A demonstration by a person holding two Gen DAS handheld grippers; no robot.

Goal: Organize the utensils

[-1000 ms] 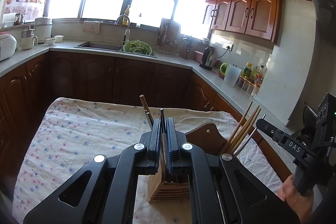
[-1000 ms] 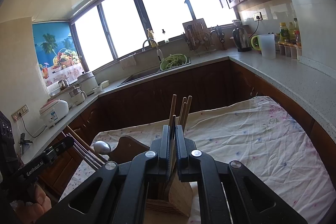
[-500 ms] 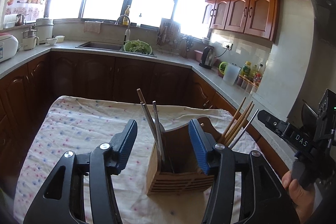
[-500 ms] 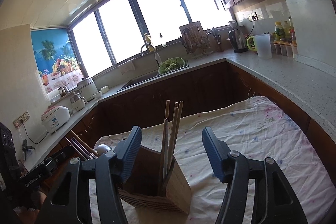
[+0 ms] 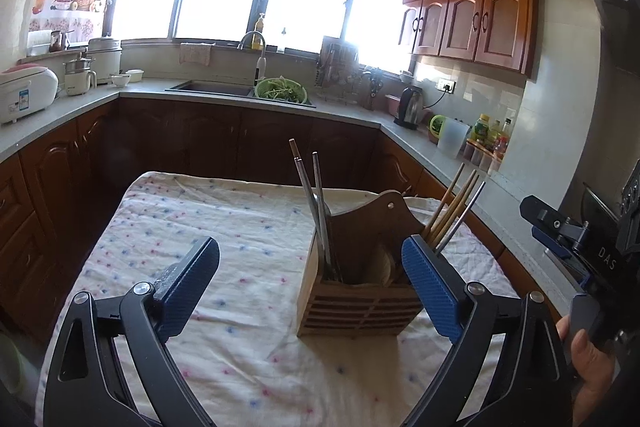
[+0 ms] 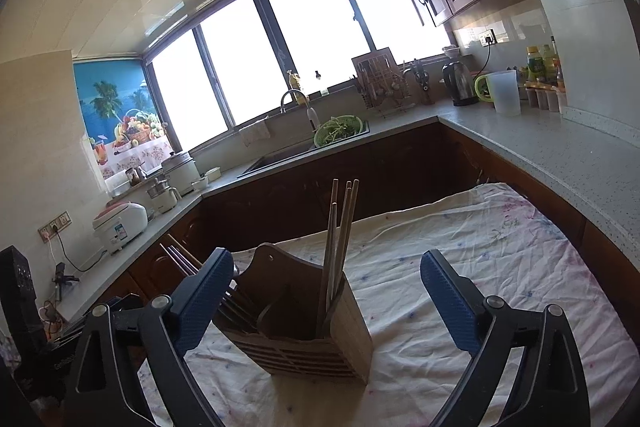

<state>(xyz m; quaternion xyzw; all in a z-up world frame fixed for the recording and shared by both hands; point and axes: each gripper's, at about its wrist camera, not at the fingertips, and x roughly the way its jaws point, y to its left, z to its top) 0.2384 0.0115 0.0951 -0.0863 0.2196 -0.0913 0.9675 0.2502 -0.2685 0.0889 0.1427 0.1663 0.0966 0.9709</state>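
A wooden utensil holder (image 5: 360, 301) stands on the cloth-covered table (image 5: 224, 227). Metal chopsticks (image 5: 316, 211) stand in its left compartment and wooden chopsticks (image 5: 450, 209) lean out of its right one. My left gripper (image 5: 310, 283) is open and empty, just in front of the holder. In the right wrist view the holder (image 6: 304, 331) stands between my open, empty right gripper's (image 6: 326, 299) jaws, with wooden chopsticks (image 6: 340, 243) upright and metal ones (image 6: 188, 261) leaning left. The right gripper also shows at the right edge of the left wrist view (image 5: 568, 231).
Kitchen counters (image 5: 344, 109) wrap around the table on three sides. They carry a sink, a green colander (image 5: 282, 91), a kettle (image 5: 410, 105), a rice cooker (image 5: 24, 93) and bottles. Wall cabinets hang at the upper right.
Both grippers were shut on chopsticks over the holder a second ago. Both have opened wide and drawn back; the chopsticks now stand in the holder.
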